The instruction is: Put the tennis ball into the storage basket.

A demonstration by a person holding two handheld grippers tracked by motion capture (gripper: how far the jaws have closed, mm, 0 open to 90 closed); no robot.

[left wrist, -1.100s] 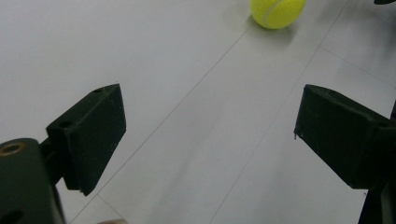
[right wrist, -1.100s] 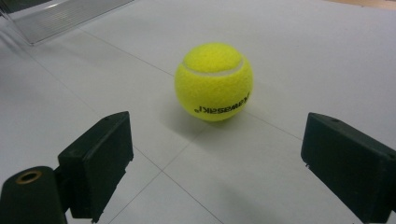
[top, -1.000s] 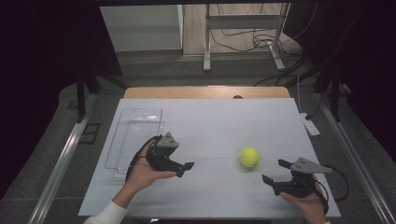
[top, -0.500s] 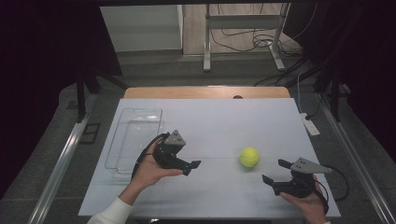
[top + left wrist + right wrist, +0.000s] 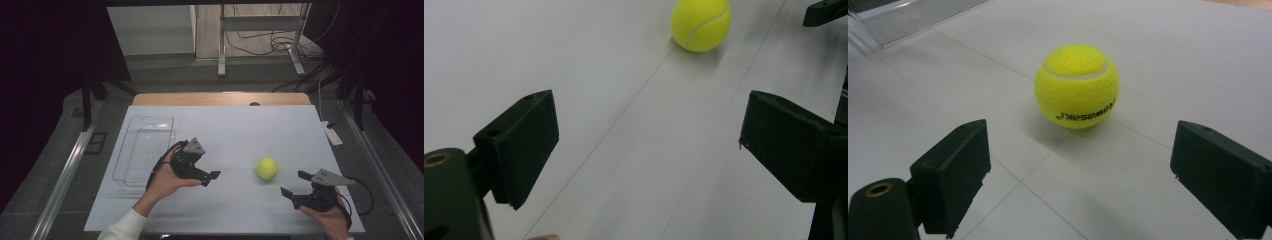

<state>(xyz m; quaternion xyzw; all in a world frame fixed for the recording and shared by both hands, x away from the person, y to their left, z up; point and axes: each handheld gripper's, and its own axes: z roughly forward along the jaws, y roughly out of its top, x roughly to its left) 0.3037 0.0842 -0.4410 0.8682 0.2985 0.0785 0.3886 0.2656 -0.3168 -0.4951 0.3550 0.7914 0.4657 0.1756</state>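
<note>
A yellow tennis ball [image 5: 267,168] rests on the white worktop [image 5: 240,125], right of centre and nearer the front edge than the back. The left gripper [image 5: 210,177], jaws spread with nothing between them, hovers left of the ball and points toward it. The right gripper [image 5: 295,185], near the front right corner, is also spread and empty, aimed at the ball just ahead. A clear plastic tray [image 5: 145,150] lies along the left edge.
</note>
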